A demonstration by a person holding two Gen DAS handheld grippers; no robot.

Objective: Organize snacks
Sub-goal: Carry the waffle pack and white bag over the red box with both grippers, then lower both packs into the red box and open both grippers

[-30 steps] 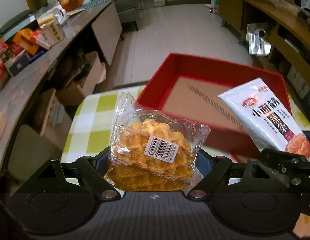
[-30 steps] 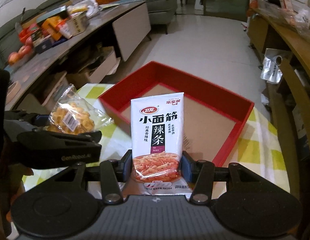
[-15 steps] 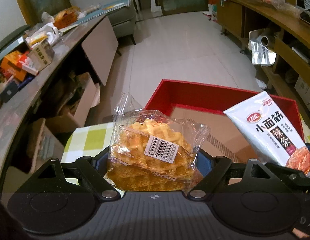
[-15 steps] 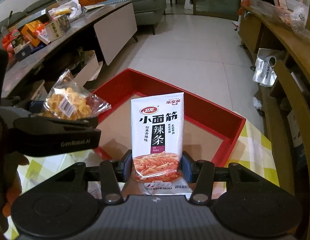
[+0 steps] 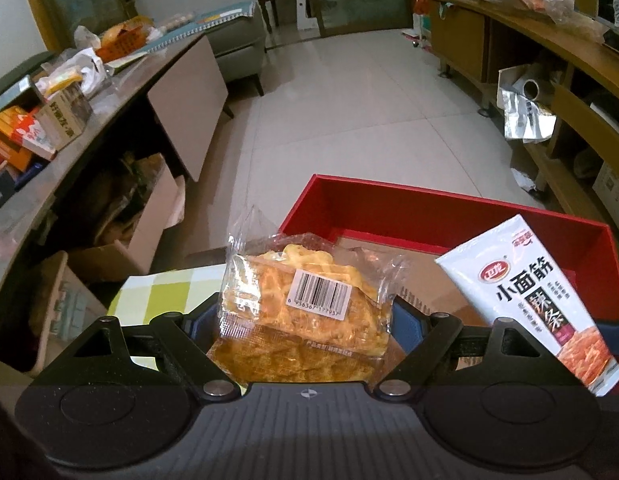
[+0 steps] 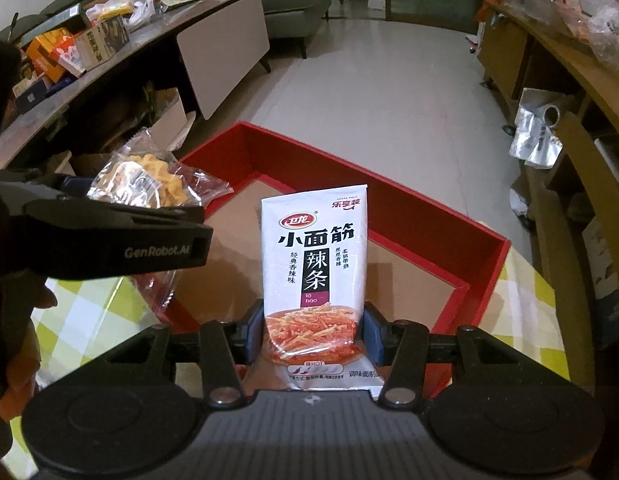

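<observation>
My left gripper (image 5: 305,320) is shut on a clear-wrapped waffle pack (image 5: 305,300) and holds it up at the near left edge of the red box (image 5: 429,216). My right gripper (image 6: 313,332) is shut on a white spicy-strip packet (image 6: 315,264), held upright over the box's brown floor (image 6: 409,276). The waffle pack (image 6: 149,182) and left gripper body show at the left in the right wrist view. The packet (image 5: 529,296) shows at the right in the left wrist view.
The red box (image 6: 441,216) sits on a yellow-green checked tablecloth (image 6: 97,320). A long cluttered counter (image 5: 89,92) with boxes runs along the left. Wooden shelving (image 5: 569,80) stands at the right. Tiled floor (image 5: 349,100) lies beyond the table.
Both grippers have moved forward and tilted up with their snacks still held. The red box now sits lower in both views and more floor shows.
</observation>
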